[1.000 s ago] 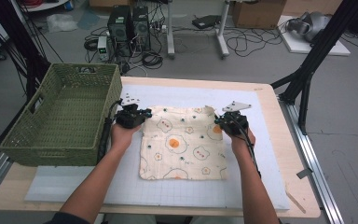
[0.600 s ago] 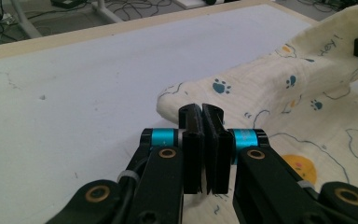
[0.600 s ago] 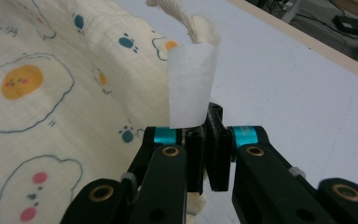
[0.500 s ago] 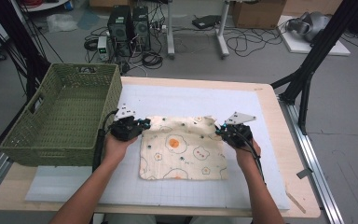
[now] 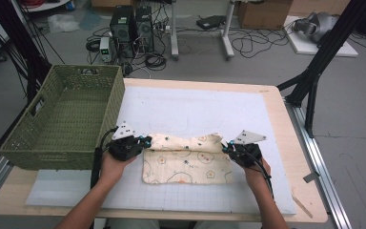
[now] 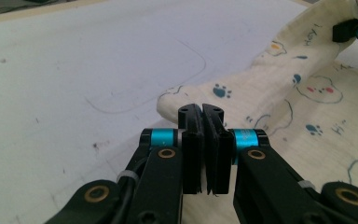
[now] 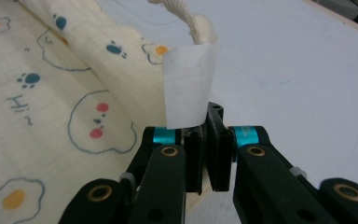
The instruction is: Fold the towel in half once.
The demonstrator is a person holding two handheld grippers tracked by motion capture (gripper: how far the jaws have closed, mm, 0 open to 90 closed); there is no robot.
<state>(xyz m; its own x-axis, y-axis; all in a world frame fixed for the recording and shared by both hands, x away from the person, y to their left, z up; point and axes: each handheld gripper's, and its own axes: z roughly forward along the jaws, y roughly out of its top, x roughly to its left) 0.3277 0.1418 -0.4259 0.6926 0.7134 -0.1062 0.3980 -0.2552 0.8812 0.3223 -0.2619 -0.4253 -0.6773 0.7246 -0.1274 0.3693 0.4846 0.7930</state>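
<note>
A cream cloth (image 5: pixel 186 162) printed with small cartoon figures lies on the white mat (image 5: pixel 195 105), its far edge lifted and drawn over the near part. My left gripper (image 5: pixel 145 141) is shut on the cloth's left far corner; in the left gripper view the closed jaws (image 6: pixel 204 116) pinch the cloth (image 6: pixel 279 93). My right gripper (image 5: pixel 225 148) is shut on the right far corner. In the right gripper view a white label (image 7: pixel 189 84) stands up from the closed jaws (image 7: pixel 205 126), with the cloth (image 7: pixel 74 70) hanging to the left.
A green woven basket (image 5: pixel 83 69) stands at the table's left, close to my left hand. The mat's far half is bare. The wooden table edge (image 5: pixel 276 109) runs along the right. Black frame legs (image 5: pixel 314 71) stand beyond it.
Both hands have moved toward the person, carrying the cloth's far corners with them. The cloth now looks shorter front to back, its far edge folding over.
</note>
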